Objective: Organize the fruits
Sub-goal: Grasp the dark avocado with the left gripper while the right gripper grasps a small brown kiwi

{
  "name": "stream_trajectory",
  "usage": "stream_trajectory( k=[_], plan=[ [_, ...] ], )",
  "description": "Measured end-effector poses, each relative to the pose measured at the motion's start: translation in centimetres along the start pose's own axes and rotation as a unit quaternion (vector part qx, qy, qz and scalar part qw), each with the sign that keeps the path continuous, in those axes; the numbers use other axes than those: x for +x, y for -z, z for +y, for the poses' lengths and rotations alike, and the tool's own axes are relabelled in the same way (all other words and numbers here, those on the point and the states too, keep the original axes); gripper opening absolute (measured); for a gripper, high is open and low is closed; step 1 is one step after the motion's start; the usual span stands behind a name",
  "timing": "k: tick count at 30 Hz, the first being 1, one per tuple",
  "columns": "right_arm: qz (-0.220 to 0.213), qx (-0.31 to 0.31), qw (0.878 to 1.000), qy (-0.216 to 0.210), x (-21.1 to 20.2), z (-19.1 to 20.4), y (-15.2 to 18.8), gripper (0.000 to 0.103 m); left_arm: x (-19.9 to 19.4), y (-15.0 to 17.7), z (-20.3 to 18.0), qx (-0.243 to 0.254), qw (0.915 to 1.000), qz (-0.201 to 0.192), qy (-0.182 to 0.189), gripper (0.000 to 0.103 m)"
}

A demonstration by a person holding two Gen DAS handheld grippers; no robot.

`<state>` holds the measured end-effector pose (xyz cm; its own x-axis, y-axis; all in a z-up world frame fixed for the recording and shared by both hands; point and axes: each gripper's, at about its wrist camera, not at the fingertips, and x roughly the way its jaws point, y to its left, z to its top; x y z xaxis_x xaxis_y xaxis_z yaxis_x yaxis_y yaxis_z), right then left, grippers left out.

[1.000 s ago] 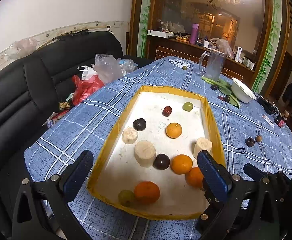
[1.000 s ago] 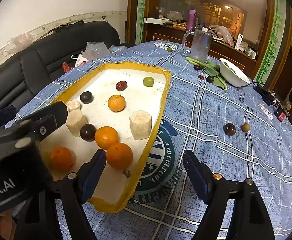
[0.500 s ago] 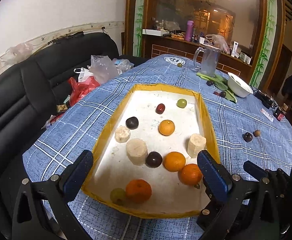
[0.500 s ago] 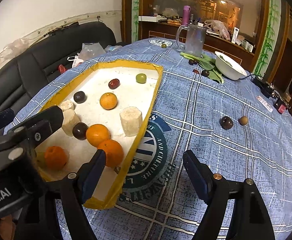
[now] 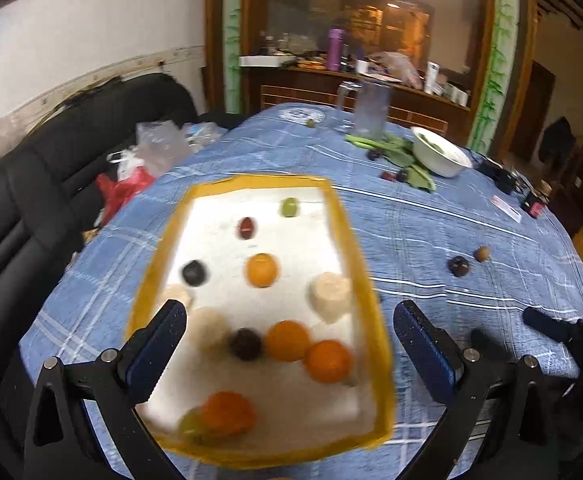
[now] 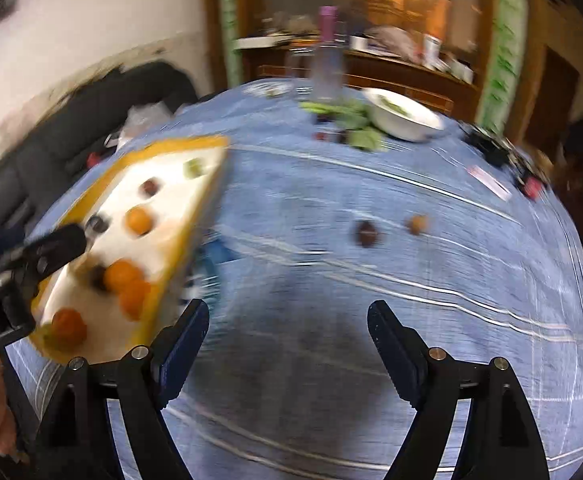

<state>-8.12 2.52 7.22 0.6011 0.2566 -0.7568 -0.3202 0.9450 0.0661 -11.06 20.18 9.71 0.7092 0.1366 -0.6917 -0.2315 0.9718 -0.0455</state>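
A yellow-rimmed white tray [image 5: 365, 280] lies on the blue checked tablecloth and holds several oranges [image 5: 261, 270], dark plums [image 5: 194, 273], pale banana chunks [image 5: 329, 296], a red fruit [image 5: 246, 228] and a green one [image 5: 289, 207]. My left gripper [image 5: 289, 344] hovers open over the tray's near half with nothing between its fingers. In the blurred right wrist view the tray [image 6: 195, 216] sits at the left, and my right gripper [image 6: 287, 344] stands open over bare cloth. A dark plum [image 6: 366, 233] and a small brown fruit [image 6: 417, 225] lie loose on the cloth beyond it.
At the table's far side stand a white bowl [image 5: 439, 156], green leaves [image 5: 395, 150] with small dark fruits, and a glass jug [image 5: 371, 114]. Plastic bags [image 5: 139, 160] lie on a black sofa [image 5: 31, 184] to the left. Small items [image 5: 531, 204] sit at the right edge.
Both views have swung to the right: the tray has slid left in each picture and the loose plum and brown fruit now lie nearer the right gripper's line. Both grippers stay open.
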Motion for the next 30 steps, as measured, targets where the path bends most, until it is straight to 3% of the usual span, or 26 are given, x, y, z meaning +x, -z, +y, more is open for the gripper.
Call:
stream_trajectory(
  k=[7, 11, 14, 19, 21, 22, 25, 30],
  plan=[
    [0.004, 0.086, 0.995, 0.055, 2.5, -10.6, -1.9, 0.082, 3.5, -1.0, -7.4, 0.064, 0.9957, 0.036, 0.055, 0.103],
    [0.011, 0.111, 0.993, 0.035, 5.6, -13.3, -4.0, 0.063, 7.0, -1.2, -12.0, 0.108, 0.9870, 0.078, 0.090, 0.103],
    [0.011, 0.105, 0.994, 0.027, 7.9, -13.8, -5.7, 0.057, 9.5, -1.4, -14.1, 0.126, 0.9821, 0.099, 0.099, 0.103],
    [0.030, 0.084, 0.996, 0.012, 11.3, -13.1, -6.4, 0.056, 11.9, -1.9, -15.1, 0.124, 0.9827, 0.106, 0.087, 0.103],
    [0.027, 0.072, 0.997, 0.012, 11.9, -12.6, -6.3, 0.051, 12.6, -1.7, -15.4, 0.127, 0.9817, 0.116, 0.082, 0.103],
    [0.028, 0.068, 0.997, 0.009, 12.1, -12.6, -6.2, 0.037, 13.1, -1.5, -15.6, 0.132, 0.9806, 0.121, 0.079, 0.103],
    [0.028, 0.072, 0.997, -0.007, 12.2, -12.7, -6.0, 0.025, 14.3, -0.6, -16.1, 0.135, 0.9787, 0.135, 0.076, 0.103],
    [0.021, 0.083, 0.996, -0.013, 11.9, -13.1, -6.0, 0.024, 14.3, -0.2, -15.7, 0.126, 0.9807, 0.128, 0.078, 0.103]
  ],
)
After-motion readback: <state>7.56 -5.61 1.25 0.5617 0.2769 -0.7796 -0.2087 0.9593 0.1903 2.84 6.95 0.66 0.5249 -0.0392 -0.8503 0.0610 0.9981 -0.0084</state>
